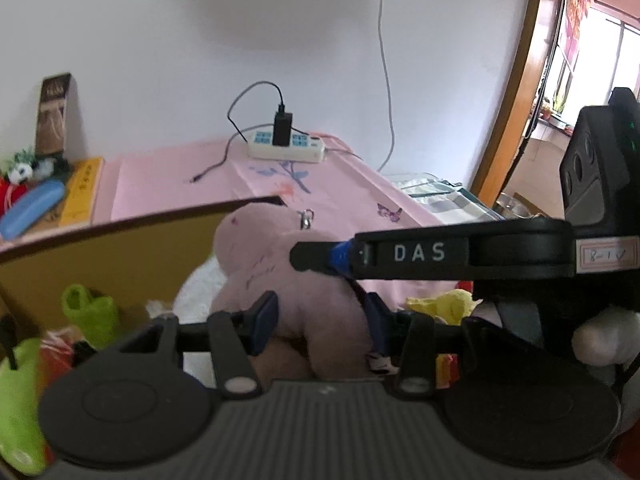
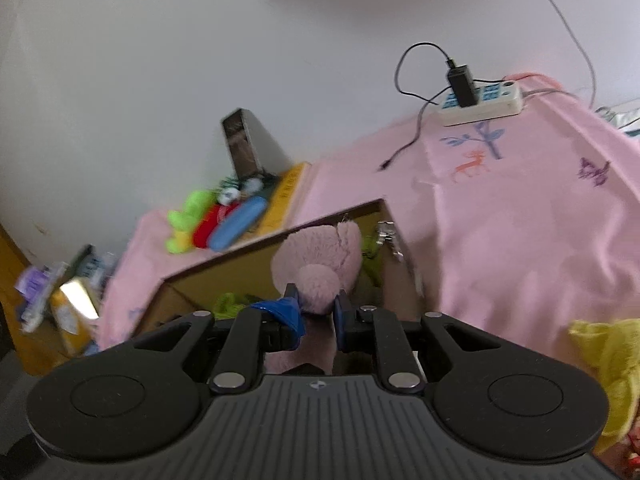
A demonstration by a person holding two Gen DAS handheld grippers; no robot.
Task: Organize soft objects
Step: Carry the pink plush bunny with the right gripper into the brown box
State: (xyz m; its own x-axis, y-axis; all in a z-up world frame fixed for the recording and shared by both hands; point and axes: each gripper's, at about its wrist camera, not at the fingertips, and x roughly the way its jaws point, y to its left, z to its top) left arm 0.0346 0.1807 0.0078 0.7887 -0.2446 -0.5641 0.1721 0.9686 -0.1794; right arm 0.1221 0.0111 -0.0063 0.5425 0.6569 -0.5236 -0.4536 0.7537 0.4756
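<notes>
Both the left gripper (image 1: 320, 316) and right gripper (image 2: 316, 312) clamp the pink plush (image 1: 276, 280).

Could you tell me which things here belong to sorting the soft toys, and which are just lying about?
Job: pink plush, held by both the left gripper and the right gripper; cardboard box; green toy; yellow toy.

Lying about: power strip, glasses case, book.
</notes>
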